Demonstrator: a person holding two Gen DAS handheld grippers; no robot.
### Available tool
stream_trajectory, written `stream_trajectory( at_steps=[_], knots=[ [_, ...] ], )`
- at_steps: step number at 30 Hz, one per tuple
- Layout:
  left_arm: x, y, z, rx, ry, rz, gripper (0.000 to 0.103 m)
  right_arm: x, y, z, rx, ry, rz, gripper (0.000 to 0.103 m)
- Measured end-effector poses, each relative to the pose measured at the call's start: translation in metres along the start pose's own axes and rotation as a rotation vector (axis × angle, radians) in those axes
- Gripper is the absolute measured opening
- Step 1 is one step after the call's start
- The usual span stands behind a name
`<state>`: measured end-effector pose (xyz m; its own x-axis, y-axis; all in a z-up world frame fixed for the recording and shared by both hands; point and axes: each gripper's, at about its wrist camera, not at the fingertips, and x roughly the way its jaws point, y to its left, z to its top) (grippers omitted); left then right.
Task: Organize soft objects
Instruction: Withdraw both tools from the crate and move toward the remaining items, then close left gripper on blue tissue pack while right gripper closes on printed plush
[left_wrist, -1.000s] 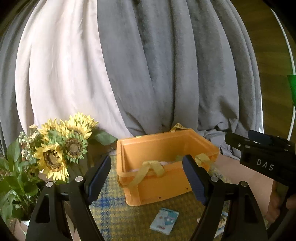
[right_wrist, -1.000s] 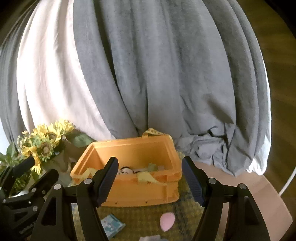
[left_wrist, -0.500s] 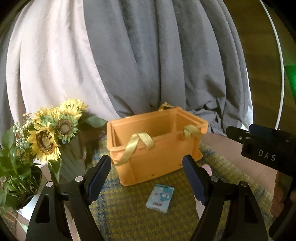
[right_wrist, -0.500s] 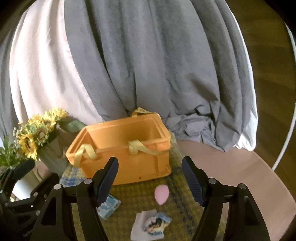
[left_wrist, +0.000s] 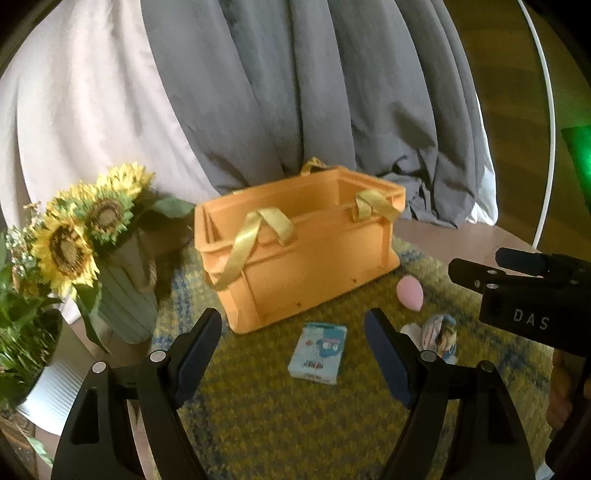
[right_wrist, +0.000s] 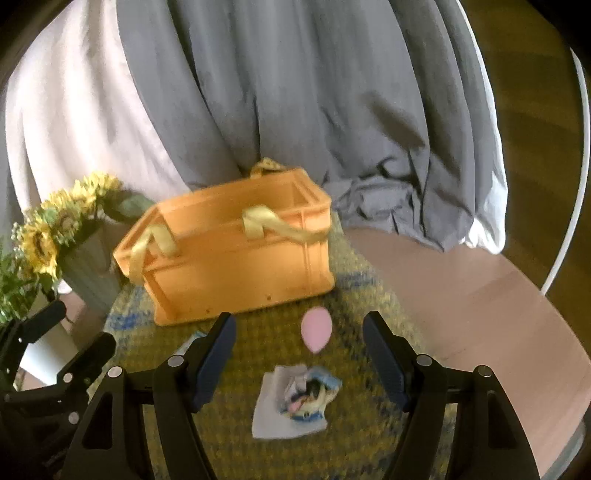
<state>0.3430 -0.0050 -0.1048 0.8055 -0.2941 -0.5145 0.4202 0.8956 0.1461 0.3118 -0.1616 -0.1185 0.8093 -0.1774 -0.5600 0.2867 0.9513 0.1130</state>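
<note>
An orange crate (left_wrist: 306, 251) with yellow straps stands on a yellow-green woven mat (left_wrist: 280, 413); it also shows in the right wrist view (right_wrist: 236, 258). In front of it lie a pink egg-shaped sponge (right_wrist: 315, 332), a crumpled printed cloth (right_wrist: 299, 402) and a small blue packet (left_wrist: 319, 352). The sponge (left_wrist: 410, 293) and cloth (left_wrist: 439, 338) also show in the left wrist view. My left gripper (left_wrist: 295, 350) is open and empty above the packet. My right gripper (right_wrist: 299, 356) is open and empty, over the cloth and sponge.
A vase of sunflowers (left_wrist: 85, 236) and a potted plant (left_wrist: 22, 350) stand left of the crate. Grey and white curtains (left_wrist: 295, 92) hang behind. The round table's bare wood (right_wrist: 480, 314) lies to the right of the mat.
Both grippers have pulled back and tilted down from the crate. The sponge, cloth and packet on the mat have come into fuller view. Both stay open.
</note>
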Motion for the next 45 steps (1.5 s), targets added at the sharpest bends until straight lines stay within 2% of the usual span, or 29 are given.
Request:
stream_trajectory(
  at_steps=[17, 35, 43, 45],
  knots=[
    [0.053, -0.005, -0.038, 0.030, 0.168, -0.075, 0.079, 0.037, -0.005, -0.038, 0.057, 0.135, -0.049, 0.072],
    [0.104, -0.008, -0.048, 0.066, 0.215, -0.121, 0.079, 0.071, -0.013, -0.051, 0.118, 0.180, -0.073, 0.070],
    [0.117, -0.010, -0.051, 0.064, 0.243, -0.138, 0.078, 0.077, -0.015, -0.052, 0.125, 0.187, -0.069, 0.060],
    [0.118, -0.010, -0.051, 0.058, 0.248, -0.146, 0.069, 0.077, -0.014, -0.052, 0.121, 0.188, -0.059, 0.057]
  ],
)
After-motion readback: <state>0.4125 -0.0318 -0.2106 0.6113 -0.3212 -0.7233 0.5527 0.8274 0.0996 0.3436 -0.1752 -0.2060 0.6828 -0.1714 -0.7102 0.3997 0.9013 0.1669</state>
